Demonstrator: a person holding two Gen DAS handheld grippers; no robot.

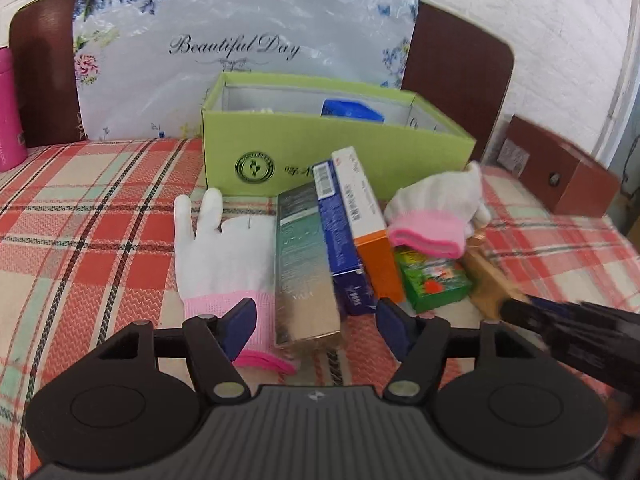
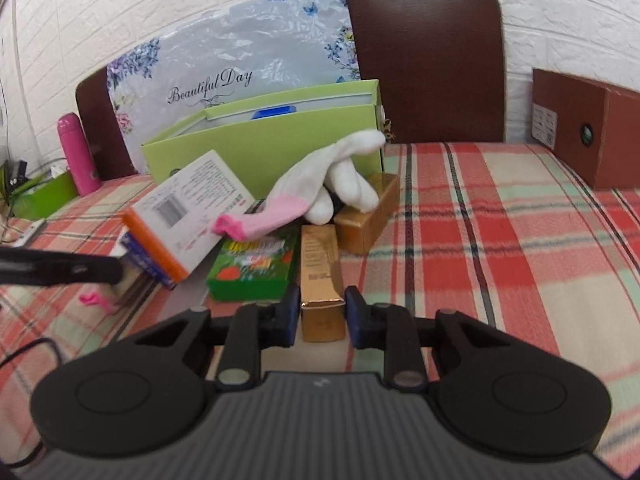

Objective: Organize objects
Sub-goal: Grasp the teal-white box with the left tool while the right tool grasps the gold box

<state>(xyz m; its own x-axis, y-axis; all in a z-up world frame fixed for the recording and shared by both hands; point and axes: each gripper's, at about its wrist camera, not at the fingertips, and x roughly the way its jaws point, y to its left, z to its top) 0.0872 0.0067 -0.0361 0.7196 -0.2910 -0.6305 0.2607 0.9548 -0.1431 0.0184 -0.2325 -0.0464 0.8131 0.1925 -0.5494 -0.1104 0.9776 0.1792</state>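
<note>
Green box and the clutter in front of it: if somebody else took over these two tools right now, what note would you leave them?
Left tool: open, straddling the near end of the teal-gold box and the pink cuff of the flat glove; gripping nothing.
Right tool: closed on the near end of the narrow gold box.
Done: a blue item sits in the green box.
Left, all outside the box: both gold boxes, the blue box, the orange-and-white box, the green packet, the crumpled glove and the flat glove.
</note>
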